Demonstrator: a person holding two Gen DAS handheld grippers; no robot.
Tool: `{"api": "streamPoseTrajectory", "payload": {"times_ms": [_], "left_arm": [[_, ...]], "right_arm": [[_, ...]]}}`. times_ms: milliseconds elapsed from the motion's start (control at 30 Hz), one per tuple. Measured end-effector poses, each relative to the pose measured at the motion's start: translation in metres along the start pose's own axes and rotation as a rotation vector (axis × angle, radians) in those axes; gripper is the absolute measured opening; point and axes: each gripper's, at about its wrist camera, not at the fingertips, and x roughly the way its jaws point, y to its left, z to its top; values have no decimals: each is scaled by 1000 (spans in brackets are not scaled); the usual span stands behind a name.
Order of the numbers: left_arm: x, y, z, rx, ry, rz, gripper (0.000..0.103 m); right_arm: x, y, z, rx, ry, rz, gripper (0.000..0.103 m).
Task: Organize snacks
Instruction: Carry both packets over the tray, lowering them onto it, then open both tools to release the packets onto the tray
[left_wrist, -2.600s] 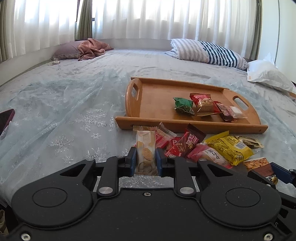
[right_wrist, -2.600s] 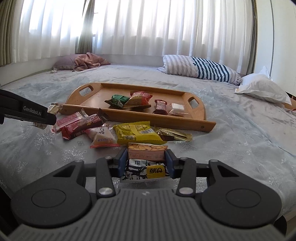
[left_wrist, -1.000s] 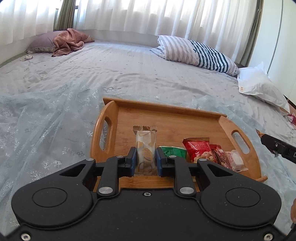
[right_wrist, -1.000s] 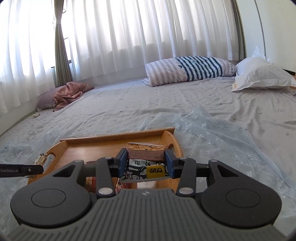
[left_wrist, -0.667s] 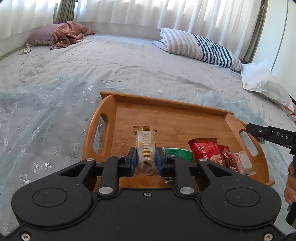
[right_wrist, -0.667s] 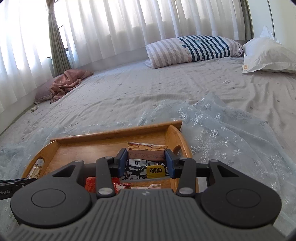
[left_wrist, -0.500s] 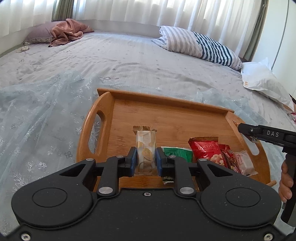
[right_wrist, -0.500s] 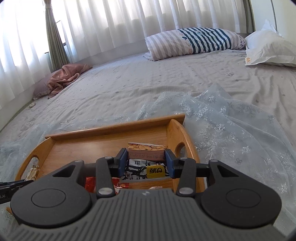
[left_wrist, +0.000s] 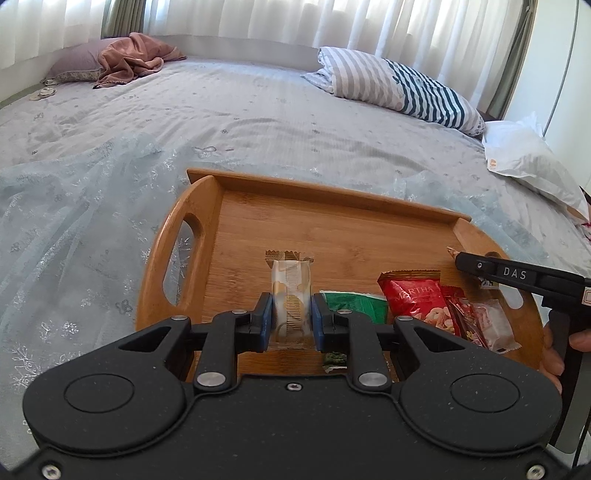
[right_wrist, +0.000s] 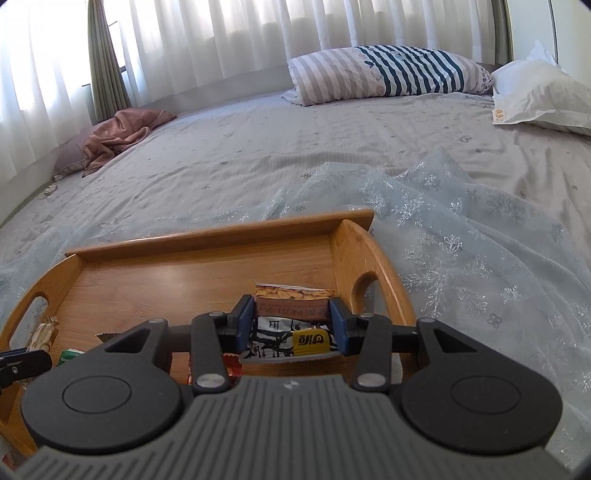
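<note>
My left gripper (left_wrist: 291, 317) is shut on a cream and gold wafer packet (left_wrist: 290, 295), held upright above the left half of the wooden tray (left_wrist: 332, 225). A green packet (left_wrist: 354, 304), a red nut bag (left_wrist: 417, 299) and a pale pink sweet (left_wrist: 491, 325) lie along the tray's near side. My right gripper (right_wrist: 291, 321) is shut on a brown almond snack packet (right_wrist: 291, 308), held over the tray's right end beside the handle (right_wrist: 369, 280). In the left wrist view that gripper's black finger (left_wrist: 517, 275) reaches in from the right, with a hand (left_wrist: 554, 350) behind it.
The tray (right_wrist: 184, 273) rests on a sheer snowflake cloth (right_wrist: 461, 251) spread over a grey bed (left_wrist: 258, 118). A striped pillow (left_wrist: 399, 88), a white pillow (left_wrist: 528, 162) and a pink blanket (left_wrist: 133, 59) lie at the far side.
Both grippers carried their packets from the bed in front of the tray to above it, sinking a little in the last second. The right gripper came in over the tray's right end.
</note>
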Motion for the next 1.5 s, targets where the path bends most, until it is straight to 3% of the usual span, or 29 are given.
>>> {"api": "streamPoseTrajectory", "payload": {"times_ms": [1200,1267,1500], "left_arm": [[11,-2,-4,-1,30,14,22],[11,-2,-3,-3,31,18,24],[0,1,-1,-7,18,29,52]], "right_arm": [[4,6,-2,-42,7,-31,48],[4,7,-1,-42,6,-26,51],[-5,4,-1,-8,-11,-5,65]]}}
